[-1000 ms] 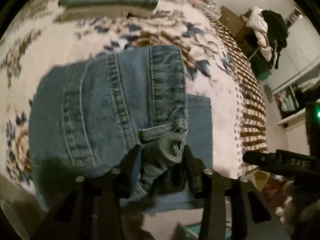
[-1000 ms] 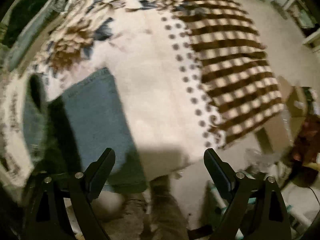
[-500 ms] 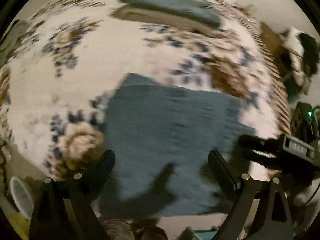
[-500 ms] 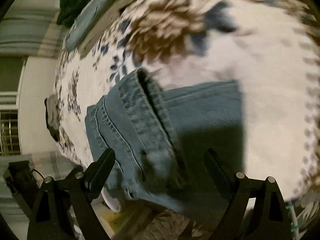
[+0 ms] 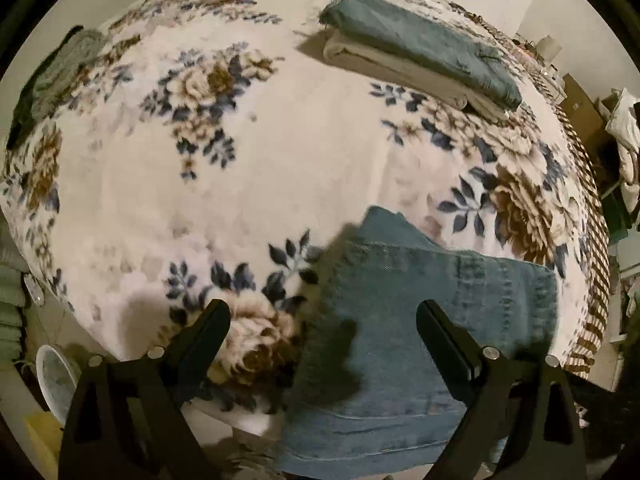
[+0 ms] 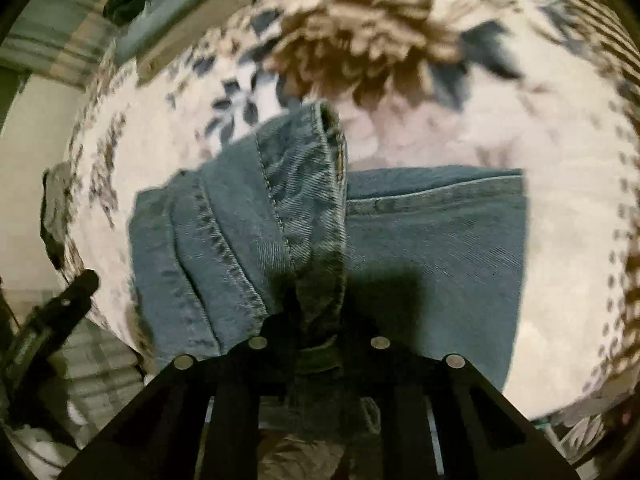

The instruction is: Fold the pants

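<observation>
Bedspread (image 5: pixel 320 168), floral w/ a brown check border, fills both views. Far ahead of left gripper (image 5: pixel 323 330), twd upper right: stack of folded clothes (image 5: pixel 420 60), blue-grey piece on top of a cream one. Ahead-left at bed edge: dark grey garment (image 5: pixel 52 80). White bowl-like item (image 5: pixel 56 376) sits below bed edge, just left of left finger. Nothing stands between either gripper & the denim.

Left gripper: jaws wide apart, empty; blue jeans (image 5: pixel 420 320) lie flat on the bed under its right finger & to the right, not pinched. A sec ago this gripper was clamped on a bunched jeans edge; its jaws opened since & it let go.

Right gripper (image 6: pixel 318 316): jaws have just been closing & now pinch a folded seam/hem of the jeans (image 6: pixel 304 216), lifted as a ridge over the flat denim to its right. Half a sec ago the jaws stood wide w/ that fold between them. Other gripper's tip shows at lower left, blurry.
</observation>
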The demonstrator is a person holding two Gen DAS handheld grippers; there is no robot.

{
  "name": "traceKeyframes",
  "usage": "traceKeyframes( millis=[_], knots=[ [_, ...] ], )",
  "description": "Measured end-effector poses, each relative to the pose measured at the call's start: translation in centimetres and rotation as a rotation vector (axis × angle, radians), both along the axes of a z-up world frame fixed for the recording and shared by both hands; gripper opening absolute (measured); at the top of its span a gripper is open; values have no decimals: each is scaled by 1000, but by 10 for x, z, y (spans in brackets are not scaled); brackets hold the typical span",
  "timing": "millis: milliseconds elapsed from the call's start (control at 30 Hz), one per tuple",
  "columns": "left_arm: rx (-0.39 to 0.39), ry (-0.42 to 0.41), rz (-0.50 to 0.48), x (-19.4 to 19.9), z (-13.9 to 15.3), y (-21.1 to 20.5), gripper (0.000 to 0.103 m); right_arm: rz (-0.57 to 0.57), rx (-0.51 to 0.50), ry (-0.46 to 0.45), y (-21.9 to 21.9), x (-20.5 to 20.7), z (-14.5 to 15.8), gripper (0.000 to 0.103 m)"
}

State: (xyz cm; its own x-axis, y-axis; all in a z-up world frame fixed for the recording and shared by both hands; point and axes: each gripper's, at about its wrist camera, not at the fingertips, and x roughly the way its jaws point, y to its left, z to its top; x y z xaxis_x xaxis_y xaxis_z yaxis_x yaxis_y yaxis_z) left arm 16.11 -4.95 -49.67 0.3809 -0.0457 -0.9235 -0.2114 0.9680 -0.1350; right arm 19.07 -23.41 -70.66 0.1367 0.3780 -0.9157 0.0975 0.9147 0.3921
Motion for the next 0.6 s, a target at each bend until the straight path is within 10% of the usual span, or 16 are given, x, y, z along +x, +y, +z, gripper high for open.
traceKeyframes(
  millis=[300, 600],
  knots=[
    [-132, 18, -69, 12, 0, -18, 95, -221, -65, -53, -108, -34, 60, 15],
    [-199, 80, -168, 42, -34, -67, 95, -253, -66, 119, -172, -62, 15, 27]
  ],
)
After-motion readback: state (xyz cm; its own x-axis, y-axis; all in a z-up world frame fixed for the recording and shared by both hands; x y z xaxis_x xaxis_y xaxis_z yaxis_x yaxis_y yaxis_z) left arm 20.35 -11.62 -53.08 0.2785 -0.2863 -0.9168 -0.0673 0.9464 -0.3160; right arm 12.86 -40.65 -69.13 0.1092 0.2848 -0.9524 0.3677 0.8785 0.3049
